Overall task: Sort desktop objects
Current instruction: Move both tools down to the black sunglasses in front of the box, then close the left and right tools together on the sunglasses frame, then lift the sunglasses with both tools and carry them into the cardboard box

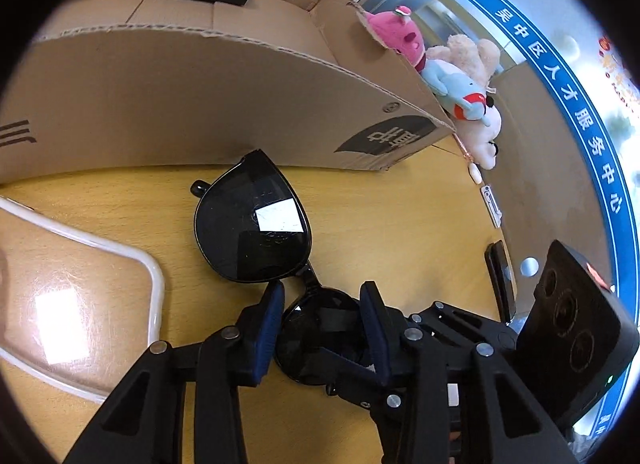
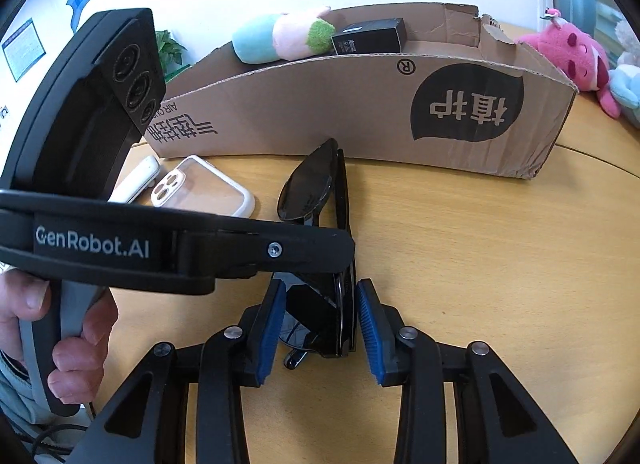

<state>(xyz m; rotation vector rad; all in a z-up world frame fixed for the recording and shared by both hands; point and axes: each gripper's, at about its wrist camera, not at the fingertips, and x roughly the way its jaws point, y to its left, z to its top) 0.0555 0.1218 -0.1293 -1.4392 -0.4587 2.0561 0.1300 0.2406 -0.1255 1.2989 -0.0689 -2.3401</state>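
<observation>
Black sunglasses [image 1: 252, 219] lie on the wooden table in front of a cardboard box [image 1: 168, 103]. My left gripper [image 1: 322, 304] is open, its blue pads on either side of the near lens. In the right wrist view the sunglasses [image 2: 316, 187] stand on edge, and my right gripper [image 2: 322, 304] is open with its pads straddling the folded end of the frame without clear contact. The left gripper's body [image 2: 120, 240] crosses that view above the glasses. The box [image 2: 360, 119] holds a black carton [image 2: 368, 37] and a plush toy [image 2: 284, 37].
A clear phone case [image 1: 68, 296] lies left of the glasses; it also shows in the right wrist view [image 2: 204, 187] beside a white device [image 2: 138, 177]. Plush toys [image 1: 460, 83] sit right of the box. A phone [image 1: 500, 280] and small white items [image 1: 490, 203] lie at the table's right edge.
</observation>
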